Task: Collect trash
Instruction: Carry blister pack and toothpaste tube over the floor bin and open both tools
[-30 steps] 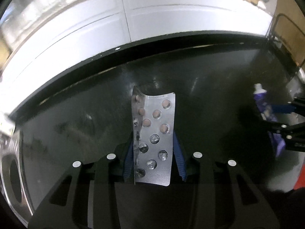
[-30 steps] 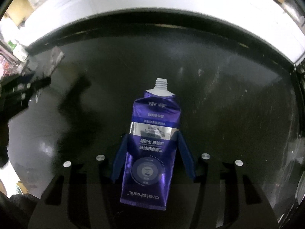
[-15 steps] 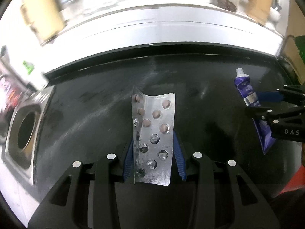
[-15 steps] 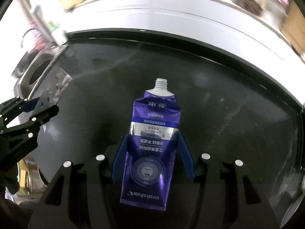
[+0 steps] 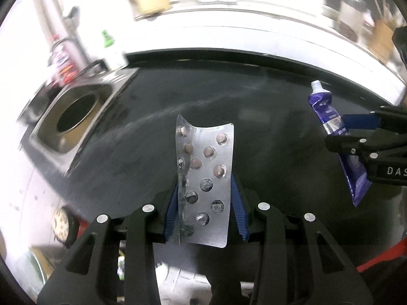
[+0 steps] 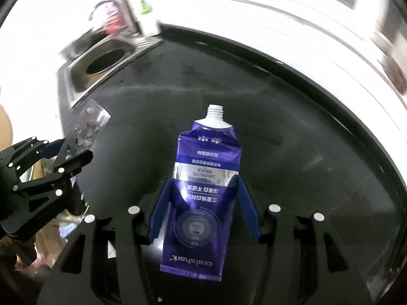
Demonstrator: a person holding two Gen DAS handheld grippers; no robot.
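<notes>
Trash is in both of your hands: your left hand-held gripper (image 5: 204, 204) has its blue pads closed on the lower part of a silver foil blister pack of pills (image 5: 203, 178), some pockets burst and some with pills in them, the pack standing up and forward from the jaws; your right hand-held gripper (image 6: 203, 211) is clamped on the middle of a flattened purple toothpaste tube with no cap (image 6: 203, 178), nozzle pointing ahead. Over the last second both cameras have swung left, and a square steel bin opening with a round dark hole (image 5: 73, 113), set into the left end of the glossy black worktop (image 5: 267, 127), has come into sight ahead and to the left of the left gripper; a second ago only the dark surface and the white wall showed. That suggests you are in the carry stage, heading for the drop. Both pieces are off the worktop and neither is over the hole yet. The left gripper looks nearer to it, with the right gripper off to its right. You would likely bring the blister pack over the hole first, then the tube. The pack is thin and bent, so it could slip or catch the rim.
</notes>
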